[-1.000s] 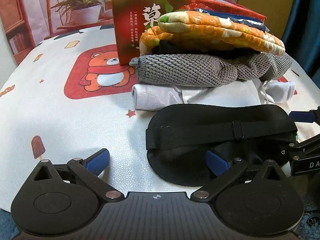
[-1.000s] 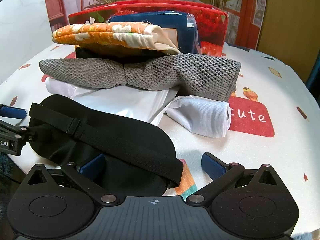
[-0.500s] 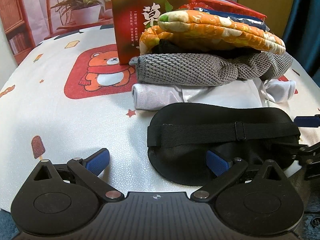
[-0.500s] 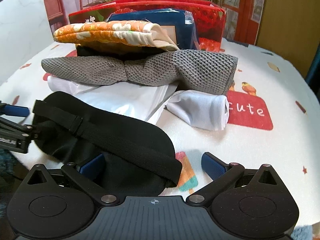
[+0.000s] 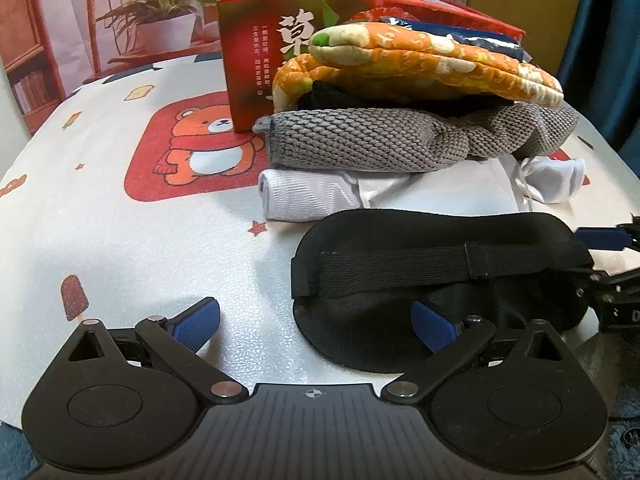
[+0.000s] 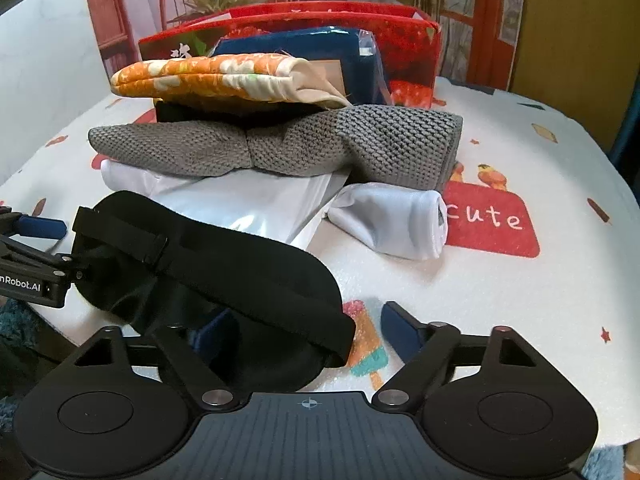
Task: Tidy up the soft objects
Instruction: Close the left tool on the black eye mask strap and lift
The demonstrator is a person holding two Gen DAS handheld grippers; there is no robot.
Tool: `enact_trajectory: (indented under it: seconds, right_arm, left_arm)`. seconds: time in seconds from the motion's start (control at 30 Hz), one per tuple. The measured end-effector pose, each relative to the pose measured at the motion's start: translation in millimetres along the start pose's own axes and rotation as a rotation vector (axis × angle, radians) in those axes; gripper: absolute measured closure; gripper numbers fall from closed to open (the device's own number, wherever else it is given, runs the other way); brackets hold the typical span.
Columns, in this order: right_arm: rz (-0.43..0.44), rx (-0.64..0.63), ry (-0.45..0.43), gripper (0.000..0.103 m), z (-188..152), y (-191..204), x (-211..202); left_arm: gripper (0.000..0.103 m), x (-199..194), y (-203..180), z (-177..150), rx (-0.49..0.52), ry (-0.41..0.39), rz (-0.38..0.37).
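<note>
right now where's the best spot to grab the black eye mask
Grip the eye mask by its padded near edge, coming low from the table's front. It lies flat, its end already between the right gripper fingers, which have been closing. The strap would probably just stretch.

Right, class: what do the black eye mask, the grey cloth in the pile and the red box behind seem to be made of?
Eye mask: probably padded matte fabric, with a ribbed elastic strap across it. Grey cloth: likely thick textile with a bumpy, honeycomb-like surface, soft enough to sag. Red box: seemingly printed cardboard, with stiff, straight walls and a slight sheen.
</note>
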State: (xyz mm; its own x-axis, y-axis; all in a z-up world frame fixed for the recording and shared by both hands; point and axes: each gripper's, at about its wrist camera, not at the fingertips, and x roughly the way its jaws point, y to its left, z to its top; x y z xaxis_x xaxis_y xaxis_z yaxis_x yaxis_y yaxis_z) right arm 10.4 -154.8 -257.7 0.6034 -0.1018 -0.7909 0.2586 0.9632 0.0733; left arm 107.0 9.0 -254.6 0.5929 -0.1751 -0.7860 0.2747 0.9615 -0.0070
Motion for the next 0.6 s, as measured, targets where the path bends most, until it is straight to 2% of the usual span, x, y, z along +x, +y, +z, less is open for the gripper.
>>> enact_trajectory:
  seconds: [0.23, 0.3, 0.37, 0.43, 0.53, 0.6]
  right_arm:
    - [0.020, 0.008, -0.036, 0.056, 1.8, -2.7, -0.3]
    - [0.025, 0.004, -0.046, 0.058, 2.3, -3.2, 0.8]
    - [0.025, -0.003, -0.053, 0.058, 2.6, -2.7, 1.9]
    - [0.024, -0.007, -0.060, 0.058, 2.3, -2.2, 2.9]
    - [0.023, -0.002, -0.068, 0.058, 2.4, -3.3, 3.4]
    - [0.025, 0.006, -0.072, 0.058, 2.5, -4.7, 3.5]
  left_arm:
    - [0.024, -6.4, -7.6, -2.3, 0.050, -0.032, -0.040]
    - [0.032, -8.2, -10.4, -3.4, 0.063, -0.043, -0.049]
    - [0.044, -10.7, -13.5, -4.3, 0.079, -0.052, -0.064]
    - [0.049, -11.5, -14.8, -5.0, 0.082, -0.058, -0.062]
    - [0.073, -13.0, -7.1, -4.6, 0.042, -0.070, -0.054]
    - [0.079, -12.3, 1.4, -4.3, -0.007, -0.071, -0.069]
